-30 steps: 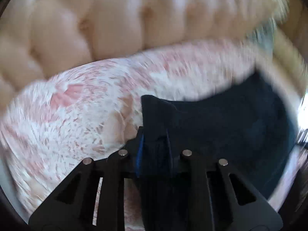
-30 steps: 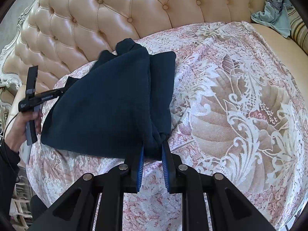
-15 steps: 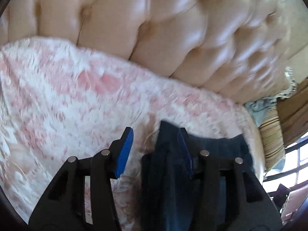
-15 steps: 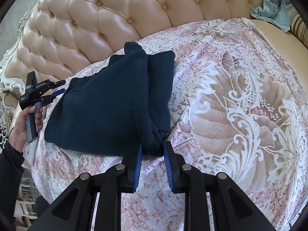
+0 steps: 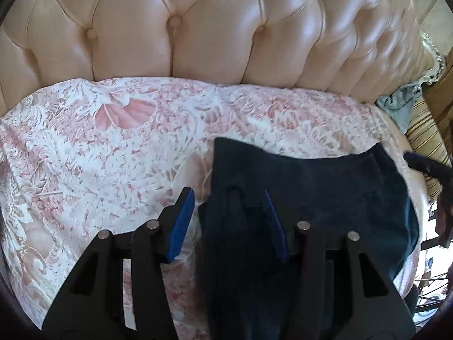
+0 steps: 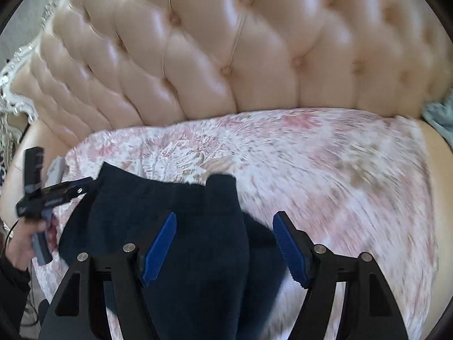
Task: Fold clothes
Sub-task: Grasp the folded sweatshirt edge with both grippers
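A dark navy garment (image 5: 311,187) is seen lying on a pink-and-white floral bedspread (image 5: 113,147), in front of a tufted cream headboard (image 5: 215,28). In the left wrist view the cloth fills the area from the centre toward 3 and 5 o'clock, with one ribbed corner pointing up toward 12 o'clock. In the right wrist view the same garment (image 6: 181,226) is spread from the centre toward 9 o'clock and runs down to 6 o'clock under the tool.

The left gripper (image 5: 229,221) is held wide open; nothing is clamped. Its left blue pad (image 5: 181,223) is over bare bedspread, while the right pad lies over the dark fabric, and a fold of cloth sits between the two without being pinched. Whether the pads touch the cloth cannot be told.

The right gripper (image 6: 226,246) is likewise spread wide, with the garment's rounded fold lying between its jaws, unheld. The right side of that view is blurred.

At 9 o'clock in the right wrist view the left gripper (image 6: 51,192) is visible at the garment's edge, gripped by a hand (image 6: 19,246) in a dark sleeve. A pale blue-grey cloth (image 5: 399,104) and a striped cushion (image 5: 424,130) are seen at 2 o'clock in the left view.
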The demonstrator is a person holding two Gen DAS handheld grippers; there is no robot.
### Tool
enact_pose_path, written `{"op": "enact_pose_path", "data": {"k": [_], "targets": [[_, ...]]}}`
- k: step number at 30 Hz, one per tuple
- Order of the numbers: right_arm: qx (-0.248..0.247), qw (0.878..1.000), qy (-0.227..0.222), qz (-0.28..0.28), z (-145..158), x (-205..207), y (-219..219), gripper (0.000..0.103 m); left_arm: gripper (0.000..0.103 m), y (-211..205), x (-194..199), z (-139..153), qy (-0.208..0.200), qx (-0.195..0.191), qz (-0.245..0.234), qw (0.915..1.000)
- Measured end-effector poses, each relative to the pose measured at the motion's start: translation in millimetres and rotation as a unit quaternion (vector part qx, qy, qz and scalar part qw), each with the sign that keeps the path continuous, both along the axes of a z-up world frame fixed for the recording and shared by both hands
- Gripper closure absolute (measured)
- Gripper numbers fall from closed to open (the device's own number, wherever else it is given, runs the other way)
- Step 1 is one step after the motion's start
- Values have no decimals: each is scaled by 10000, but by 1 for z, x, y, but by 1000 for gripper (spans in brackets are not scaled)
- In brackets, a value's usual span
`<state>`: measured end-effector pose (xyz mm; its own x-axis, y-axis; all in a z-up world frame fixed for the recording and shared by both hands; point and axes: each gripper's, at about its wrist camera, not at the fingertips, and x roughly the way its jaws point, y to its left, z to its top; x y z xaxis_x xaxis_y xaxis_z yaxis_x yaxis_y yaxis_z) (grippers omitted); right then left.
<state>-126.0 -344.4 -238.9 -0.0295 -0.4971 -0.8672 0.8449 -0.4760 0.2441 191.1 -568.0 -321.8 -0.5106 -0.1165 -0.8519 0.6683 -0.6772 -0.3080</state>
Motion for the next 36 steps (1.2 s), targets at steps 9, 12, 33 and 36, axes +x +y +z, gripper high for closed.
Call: {"op": "enact_pose_path", "data": {"k": [9,12,33,36], "targets": [[703,9964,-142,451,-41,-2,-40,85,46,-7,-22,1,-141,-83,-419,9990],[512,9981,-168,288,-31,-4,-32,87,81,-15,-19,0,26,119,-289,9995],[32,9931,-854,-803,-33,-39,5,64,52,-48,33,1,840,997,978,9866],[-167,9927,-756,-928,-13,-35,29,57,48,-36,57,17,1071,934,1076,9840]]}}
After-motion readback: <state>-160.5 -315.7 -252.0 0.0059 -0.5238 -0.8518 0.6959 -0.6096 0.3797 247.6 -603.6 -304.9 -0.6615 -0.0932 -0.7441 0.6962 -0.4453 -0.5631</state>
